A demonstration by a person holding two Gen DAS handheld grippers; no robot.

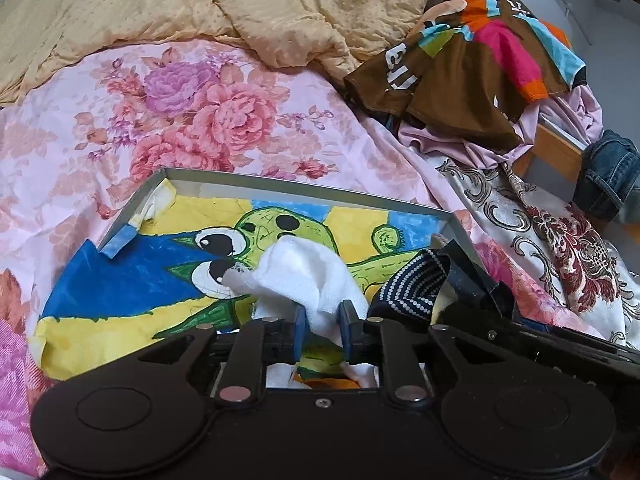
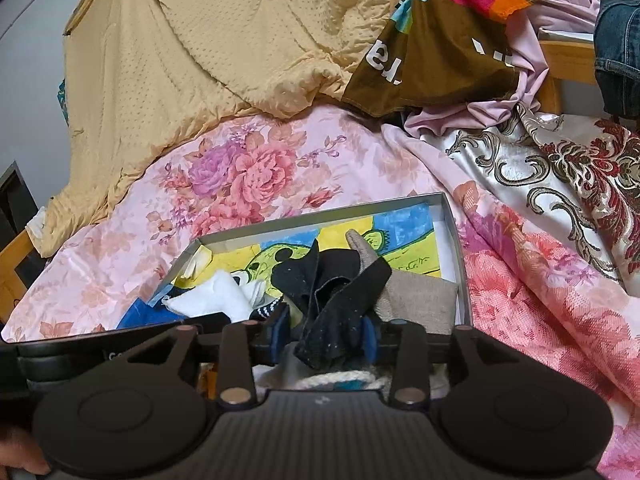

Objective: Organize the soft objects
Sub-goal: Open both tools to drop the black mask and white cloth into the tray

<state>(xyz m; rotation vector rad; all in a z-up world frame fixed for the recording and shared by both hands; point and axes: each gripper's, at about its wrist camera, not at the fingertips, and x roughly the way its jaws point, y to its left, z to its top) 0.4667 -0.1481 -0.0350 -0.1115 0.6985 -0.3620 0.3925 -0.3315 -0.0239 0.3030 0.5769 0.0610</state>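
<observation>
Scene: we see a bed with a pink floral sheet [image 1: 224,120], and a shallow grey box [image 1: 304,186] lying on it.
Box lining: inside the box lies a cartoon cloth [image 1: 132,280] in blue, yellow and green, with big round eyes drawn on it; its near part spreads out over the sheet.
Left gripper [image 1: 323,330]: it is low over the near side of the box. Its blue pads stand a little apart and the white cloth [image 1: 304,268] hangs between them. We cannot tell if the pads press on it.
White cloth: it is bunched, and it lies on the cartoon cloth in the middle of the box.
Dotted sock [image 1: 412,286]: dark with rows of white dots, just right of the white cloth in the left wrist view.
Right gripper [image 2: 326,334]: its jaws are moderately open, with the black sock [image 2: 332,300] between the pads. We cannot tell if they grip it.
Black sock: crumpled, standing up in the right part of the box, over a beige cloth [image 2: 420,300].
Around: a yellow quilt [image 1: 200,4] lies behind the box. A brown multicoloured garment [image 1: 472,68], a cloth with a dark red ornament [image 1: 568,240] and a piece of denim [image 1: 612,176] are at the right.
</observation>
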